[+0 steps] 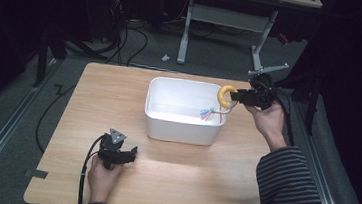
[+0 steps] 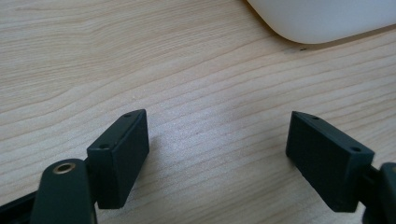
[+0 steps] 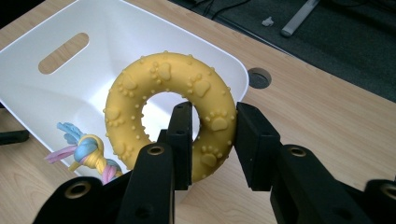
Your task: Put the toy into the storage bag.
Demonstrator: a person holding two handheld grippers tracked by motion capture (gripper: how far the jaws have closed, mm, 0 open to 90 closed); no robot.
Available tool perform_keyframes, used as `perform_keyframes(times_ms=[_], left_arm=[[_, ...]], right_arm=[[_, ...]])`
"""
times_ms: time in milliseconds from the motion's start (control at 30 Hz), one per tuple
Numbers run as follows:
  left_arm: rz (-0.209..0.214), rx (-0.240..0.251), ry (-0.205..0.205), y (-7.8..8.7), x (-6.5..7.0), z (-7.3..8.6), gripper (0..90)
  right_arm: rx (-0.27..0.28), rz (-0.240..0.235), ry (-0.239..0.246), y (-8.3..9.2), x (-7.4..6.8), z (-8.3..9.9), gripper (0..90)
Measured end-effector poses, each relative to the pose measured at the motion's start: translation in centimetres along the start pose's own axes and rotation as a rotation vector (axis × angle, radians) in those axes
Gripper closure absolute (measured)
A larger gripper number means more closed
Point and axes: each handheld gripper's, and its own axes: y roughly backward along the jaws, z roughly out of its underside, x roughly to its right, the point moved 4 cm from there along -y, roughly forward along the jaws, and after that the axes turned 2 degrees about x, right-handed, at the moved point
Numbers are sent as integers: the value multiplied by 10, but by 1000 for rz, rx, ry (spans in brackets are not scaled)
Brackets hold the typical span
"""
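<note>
My right gripper (image 3: 212, 144) clamps one side of the yellow ring toy (image 3: 170, 114) — held upright just above the white bin's (image 1: 181, 127) right rim, beside the rope toy (image 3: 88, 154). My left gripper (image 2: 217, 158) rests gaping and empty on the table (image 2: 140, 56) — well apart.

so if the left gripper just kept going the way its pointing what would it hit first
Probably the white bin. The left gripper, jaws open over the bare wooden table, points toward the bin's rounded lower wall, with nothing between them. Its tilt is unclear, so it might scrape the tabletop first.
</note>
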Motion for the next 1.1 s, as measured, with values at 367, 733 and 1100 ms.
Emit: perform_keyframes(times_ms=[367,733,1100], left_arm=[[0,0,0,0,0,0,215],[5,0,5,0,-1,0,218],[1,1,3,0,0,0,218]], right_arm=[[-12,-2,24,-14,-13,-7,686],[-29,1,24,-30,-19,-14,688],[-56,-9,6,-52,-26,-16,687]])
